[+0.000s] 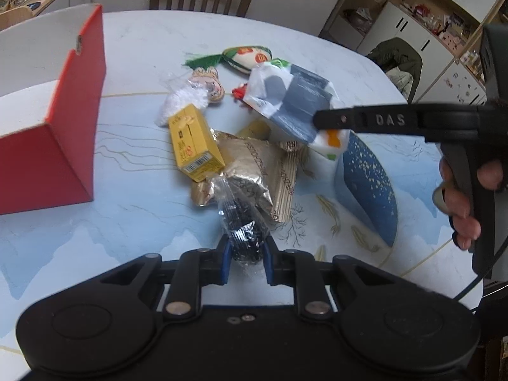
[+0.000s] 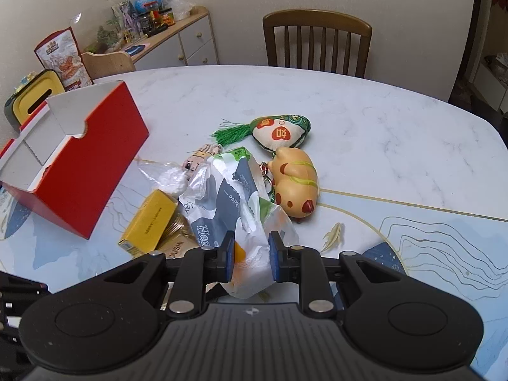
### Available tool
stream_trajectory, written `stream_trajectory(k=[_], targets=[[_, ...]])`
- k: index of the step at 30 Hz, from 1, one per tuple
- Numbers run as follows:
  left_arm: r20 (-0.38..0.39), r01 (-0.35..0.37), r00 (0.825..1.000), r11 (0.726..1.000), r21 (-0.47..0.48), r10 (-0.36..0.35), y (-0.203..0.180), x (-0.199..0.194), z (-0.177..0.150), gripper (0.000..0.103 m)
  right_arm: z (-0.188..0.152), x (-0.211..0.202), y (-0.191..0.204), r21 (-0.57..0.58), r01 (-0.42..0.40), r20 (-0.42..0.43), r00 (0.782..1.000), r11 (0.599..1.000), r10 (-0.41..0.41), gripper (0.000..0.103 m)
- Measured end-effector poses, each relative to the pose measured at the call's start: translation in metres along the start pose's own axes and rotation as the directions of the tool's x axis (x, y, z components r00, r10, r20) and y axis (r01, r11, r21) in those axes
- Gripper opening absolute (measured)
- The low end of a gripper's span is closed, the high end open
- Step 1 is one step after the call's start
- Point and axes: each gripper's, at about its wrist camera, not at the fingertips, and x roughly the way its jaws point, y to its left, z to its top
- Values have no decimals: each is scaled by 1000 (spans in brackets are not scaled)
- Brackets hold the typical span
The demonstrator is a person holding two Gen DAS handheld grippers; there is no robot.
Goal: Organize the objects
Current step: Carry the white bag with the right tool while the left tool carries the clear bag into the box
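Observation:
A pile of small items lies mid-table. My left gripper [image 1: 247,254] is shut on a clear plastic bag of black items [image 1: 243,225] at the pile's near edge. My right gripper [image 2: 251,254] is shut on a grey and white tissue pack [image 2: 228,203], which also shows in the left wrist view [image 1: 295,101], held above the pile. A yellow box [image 1: 193,143] leans on a gold foil packet [image 1: 250,165]. An open red box [image 1: 54,127] stands to the left, also in the right wrist view [image 2: 82,171].
A green tasselled pouch [image 2: 279,133], a tan plush animal [image 2: 295,184], a pink doll charm [image 2: 200,158] and a white bag [image 2: 171,177] lie behind the pile. Wooden chair [image 2: 317,41] stands at the table's far side [image 2: 381,127]. Sideboard [image 2: 177,41] at left.

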Motion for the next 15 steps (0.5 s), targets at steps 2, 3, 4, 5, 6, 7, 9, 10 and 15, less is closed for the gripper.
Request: stream_trajectory(k=[2,3,4,5,6,7,9,10,15], targets=[[15,2,1000,1000,-6,-1,2,-8,1,18,-1,-7,2,5,-7,7,1000,1000,7,21],[21,5,1000,1000,-11,-5,4,-12,2,18,-2,-10,3,7,-10,10,1000,1000,9,21],[29,6,1000,1000,-15,-5,5,-16,2,18,-2,-14,4,9,-15,13,1000,1000,15,21],[37,3,999,1000,-19,-2,7,-21,3,18,-3,-18,6,9,-21,17,1000,1000,21,21],[42,2,999,1000,-24,-1,9,-25,4,18,-3,-21,8,7,-24,21,1000,1000,24,21],[46,2,999,1000,-29,-1,10,-29,4,18,-3,-25,10,7,-27,23,999,1000,27,21],[58,0,998,999,-34,2,14,-39,6,18,-3,-33,14,9,-39,29,999,999,39,21],[64,-2,998,999,-33,4,16,-44,7,18,-3,-36,17,7,-44,32,999,999,44,21],[74,-5,997,999,-33,8,28,-64,13,18,-1,-54,37,-2,-59,52,997,998,59,21]])
